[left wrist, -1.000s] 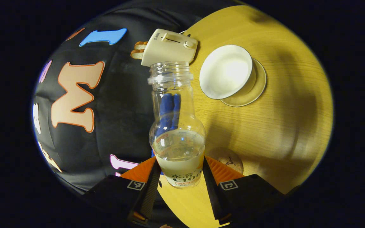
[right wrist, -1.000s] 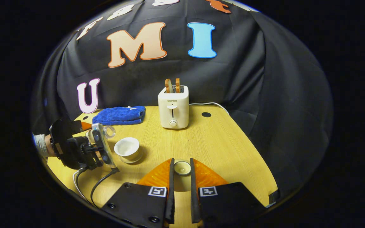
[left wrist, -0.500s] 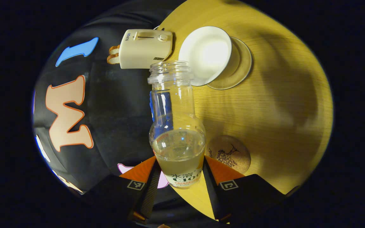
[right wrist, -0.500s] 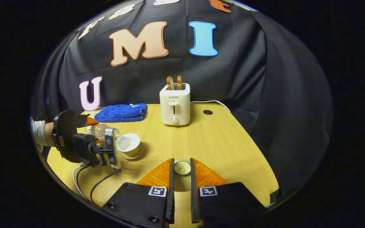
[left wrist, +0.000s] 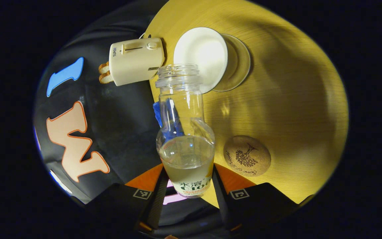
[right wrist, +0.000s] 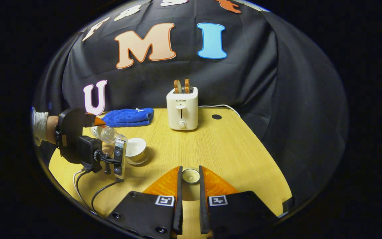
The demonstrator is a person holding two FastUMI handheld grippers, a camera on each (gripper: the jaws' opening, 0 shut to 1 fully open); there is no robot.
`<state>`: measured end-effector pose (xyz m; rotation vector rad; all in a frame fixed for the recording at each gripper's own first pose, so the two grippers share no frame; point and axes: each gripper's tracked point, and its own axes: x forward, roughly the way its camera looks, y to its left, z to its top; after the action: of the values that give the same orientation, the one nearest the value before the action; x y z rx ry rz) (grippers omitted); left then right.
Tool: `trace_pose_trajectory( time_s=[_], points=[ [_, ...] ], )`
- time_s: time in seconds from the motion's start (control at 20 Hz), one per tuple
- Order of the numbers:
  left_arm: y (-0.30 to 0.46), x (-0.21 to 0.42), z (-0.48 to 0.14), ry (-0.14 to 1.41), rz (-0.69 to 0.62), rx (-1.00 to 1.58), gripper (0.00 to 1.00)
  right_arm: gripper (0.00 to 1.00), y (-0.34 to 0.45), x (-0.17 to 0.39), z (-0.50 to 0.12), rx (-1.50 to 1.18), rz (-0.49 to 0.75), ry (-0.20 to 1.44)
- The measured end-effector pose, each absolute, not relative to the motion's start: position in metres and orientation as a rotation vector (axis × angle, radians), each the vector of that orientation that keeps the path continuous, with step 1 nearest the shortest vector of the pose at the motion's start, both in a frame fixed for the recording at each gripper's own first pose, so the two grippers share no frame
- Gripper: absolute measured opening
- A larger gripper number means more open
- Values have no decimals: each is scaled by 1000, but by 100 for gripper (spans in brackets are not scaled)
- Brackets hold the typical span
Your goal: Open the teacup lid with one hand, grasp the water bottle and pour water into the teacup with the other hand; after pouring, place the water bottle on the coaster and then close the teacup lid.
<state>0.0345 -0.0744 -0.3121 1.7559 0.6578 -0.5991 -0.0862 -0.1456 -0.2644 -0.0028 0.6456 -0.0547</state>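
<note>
over the rim of the open teacup [left wrist: 200, 56] we now hold the water bottle [left wrist: 186, 132], its mouth swung in from the toaster [left wrist: 134, 59] side within the last second, tipped well over, water not yet at the neck. our left hand-held gripper [left wrist: 187, 186] is clamped on the bottle; pouring looks about to begin. the coaster [left wrist: 246, 155] waits on the worktop [left wrist: 293, 99] nearby. our right hand-held gripper [right wrist: 190, 199] stays nearly together around the lid [right wrist: 190, 176].

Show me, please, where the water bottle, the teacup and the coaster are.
water bottle [left wrist: 186, 156]: left gripper view, its lower body.
teacup [left wrist: 200, 54]: left gripper view, its white inside.
coaster [left wrist: 246, 156]: left gripper view, its printed top.
</note>
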Motion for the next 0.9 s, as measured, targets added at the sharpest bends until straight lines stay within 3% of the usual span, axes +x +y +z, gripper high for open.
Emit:
trace_pose_trajectory(
  time_s=[0.9],
  points=[
    [-70,52,-270,690,-618,2084,70,23,-145,-99,-273,17,-34,648]
  ],
)
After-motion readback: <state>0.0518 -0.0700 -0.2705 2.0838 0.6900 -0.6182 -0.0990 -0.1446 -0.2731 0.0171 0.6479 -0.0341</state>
